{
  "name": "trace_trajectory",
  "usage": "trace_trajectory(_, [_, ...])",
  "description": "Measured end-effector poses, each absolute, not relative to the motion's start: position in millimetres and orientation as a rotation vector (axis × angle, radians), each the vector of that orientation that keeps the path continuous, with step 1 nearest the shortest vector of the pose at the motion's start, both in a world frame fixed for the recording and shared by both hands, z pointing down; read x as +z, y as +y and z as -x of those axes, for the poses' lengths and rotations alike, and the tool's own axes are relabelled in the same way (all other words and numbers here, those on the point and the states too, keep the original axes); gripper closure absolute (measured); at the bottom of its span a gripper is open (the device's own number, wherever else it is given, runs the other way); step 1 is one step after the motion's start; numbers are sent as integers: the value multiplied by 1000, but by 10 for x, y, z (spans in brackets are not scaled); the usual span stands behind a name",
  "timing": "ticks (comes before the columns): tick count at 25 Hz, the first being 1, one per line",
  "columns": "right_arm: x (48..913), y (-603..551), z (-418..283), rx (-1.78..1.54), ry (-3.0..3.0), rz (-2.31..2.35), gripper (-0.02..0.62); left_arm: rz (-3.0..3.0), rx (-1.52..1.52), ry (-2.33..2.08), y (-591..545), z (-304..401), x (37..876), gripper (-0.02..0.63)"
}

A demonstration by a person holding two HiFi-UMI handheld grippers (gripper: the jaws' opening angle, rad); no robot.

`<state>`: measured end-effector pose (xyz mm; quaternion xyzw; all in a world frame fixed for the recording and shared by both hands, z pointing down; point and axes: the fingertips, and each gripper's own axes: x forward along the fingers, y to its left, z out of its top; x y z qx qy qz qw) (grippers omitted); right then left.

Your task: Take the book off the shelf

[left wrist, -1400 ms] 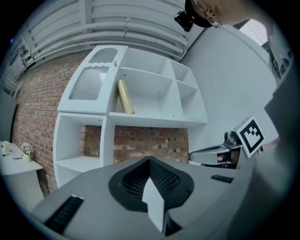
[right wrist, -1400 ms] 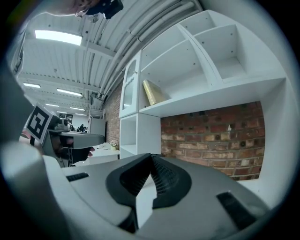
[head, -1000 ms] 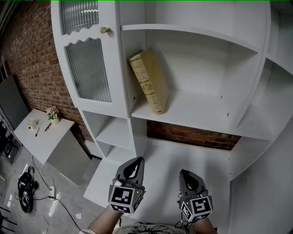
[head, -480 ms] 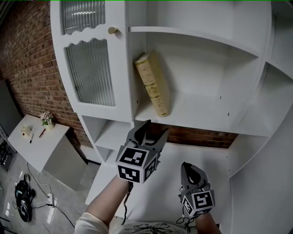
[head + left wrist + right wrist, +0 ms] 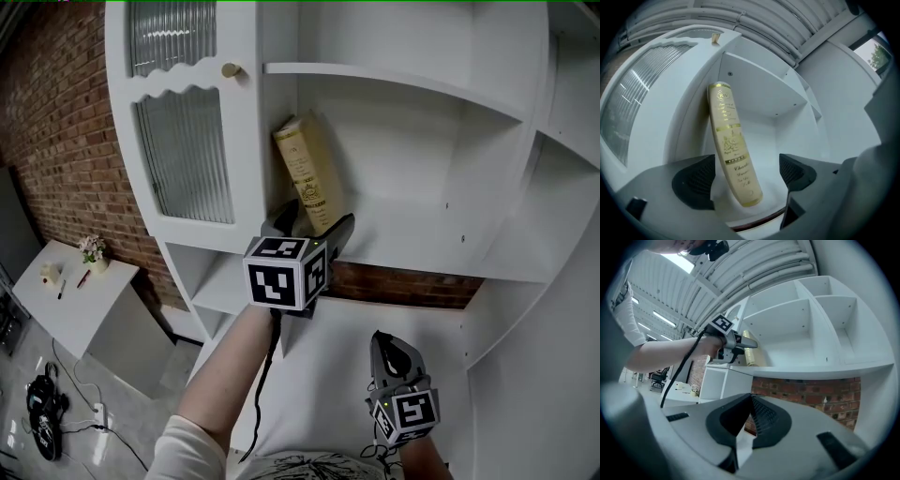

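Left gripper (image 5: 317, 228) raised, jaws opening around book (image 5: 305, 173)

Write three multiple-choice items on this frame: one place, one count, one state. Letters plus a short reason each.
1. Where does the book stand?
A. on the low side table
B. in the shelf compartment right beside the ribbed-glass door
C. on the floor

2. How many books are on the white shelves?
A. one
B. two
C. four

3. The right gripper has its fingers:
A. wide apart
B. closed on the book
C. together, nothing held

Answers:
1 B: it leans tilted against that compartment's left wall.
2 A: no other book shows in any view.
3 C: the right gripper view shows the fingers meeting with nothing between them, low and away from the book.
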<state>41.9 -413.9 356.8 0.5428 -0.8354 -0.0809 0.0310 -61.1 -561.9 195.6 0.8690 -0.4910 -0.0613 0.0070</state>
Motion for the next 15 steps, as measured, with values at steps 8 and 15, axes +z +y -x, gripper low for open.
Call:
trace_trajectory(8, [3594, -4178, -521, -291, -2541, -1680, 588, -2652, -187, -1600, -5985, 587, 1800, 184])
trace_trajectory(15, [3684, -4198, -596, -352, -2486, -1662, 588, -2583, -201, -1599, -6251, 598, 1736, 298])
